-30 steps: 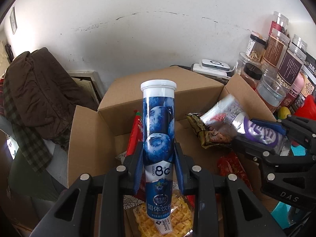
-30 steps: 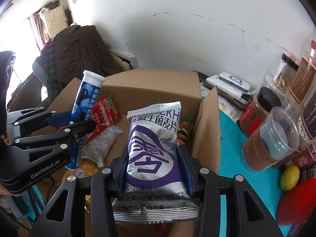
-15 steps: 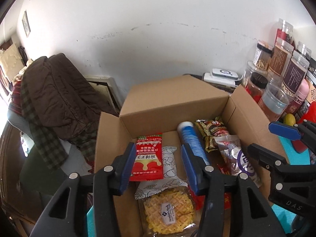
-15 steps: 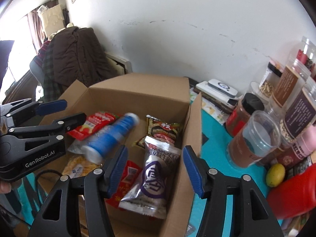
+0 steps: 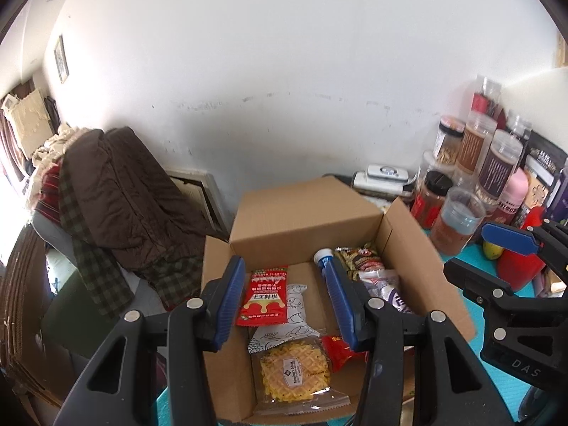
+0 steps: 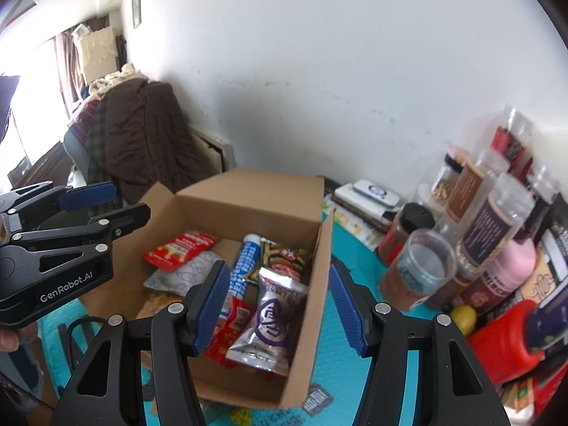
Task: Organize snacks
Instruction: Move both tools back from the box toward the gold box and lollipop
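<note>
Both snacks are now lying in the cardboard box (image 6: 312, 248), released since a second ago. Left gripper (image 5: 287, 301) and right gripper (image 6: 277, 305) are hovering open, empty. Waffle pack (image 5: 294, 372) is lying nearest, then silver pouch (image 6: 269, 319), blue tube (image 6: 245, 266), red packet (image 5: 264, 296). Jars (image 6: 419, 269) are standing beyond on the table (image 6: 355, 255).

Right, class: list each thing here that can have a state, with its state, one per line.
Cardboard box: flaps open, snacks inside.
Blue tube: capped, lying down in the box.
Silver packet: sealed, in the box.
Left gripper: open, empty.
Right gripper: open, empty.
</note>
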{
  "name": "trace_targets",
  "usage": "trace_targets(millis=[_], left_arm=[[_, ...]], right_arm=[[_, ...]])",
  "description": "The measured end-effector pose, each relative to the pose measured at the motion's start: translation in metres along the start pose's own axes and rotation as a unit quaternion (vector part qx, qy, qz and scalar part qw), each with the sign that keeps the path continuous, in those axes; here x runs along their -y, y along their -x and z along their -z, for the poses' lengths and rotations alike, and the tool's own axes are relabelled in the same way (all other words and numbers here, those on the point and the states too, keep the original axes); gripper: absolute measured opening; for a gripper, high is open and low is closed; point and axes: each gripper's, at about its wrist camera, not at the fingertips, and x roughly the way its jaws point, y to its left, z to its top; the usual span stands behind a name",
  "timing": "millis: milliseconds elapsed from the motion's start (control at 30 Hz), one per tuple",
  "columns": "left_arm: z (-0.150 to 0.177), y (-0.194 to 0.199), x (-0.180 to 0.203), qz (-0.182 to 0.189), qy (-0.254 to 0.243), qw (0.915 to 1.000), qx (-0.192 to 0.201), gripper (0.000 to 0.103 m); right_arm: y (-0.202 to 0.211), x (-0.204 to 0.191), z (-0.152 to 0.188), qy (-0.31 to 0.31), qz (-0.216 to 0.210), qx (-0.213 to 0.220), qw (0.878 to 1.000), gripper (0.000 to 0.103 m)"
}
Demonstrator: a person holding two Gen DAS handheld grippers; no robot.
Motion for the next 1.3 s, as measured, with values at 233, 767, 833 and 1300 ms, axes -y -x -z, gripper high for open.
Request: trace_targets(millis=[233, 767, 833, 1300], left_arm=[[0.000, 0.042, -0.001, -0.003, 0.007, 0.9995, 0.031, 0.047], [0.022, 0.121, 0.008, 0.024, 0.008, 0.9954, 0.092, 0.078], [0.027, 0.125, 0.012, 0.027, 0.003, 0.9956, 0.090, 0.078], [0.080, 0.143, 0.030, 0.053, -0.023, 0.9957, 0.072, 0.078]], right_arm=[[0.043, -0.006, -0.003, 0.005, 0.004, 0.035, 0.999, 0.058], [0.123, -0.017, 0.023, 0.015, 0.024, 0.095, 0.995, 0.089], [0.128, -0.016, 0.029, 0.014, 0.023, 0.096, 0.995, 0.089], [0.152, -0.035, 0.093, 0.018, 0.005, 0.086, 0.996, 0.089]])
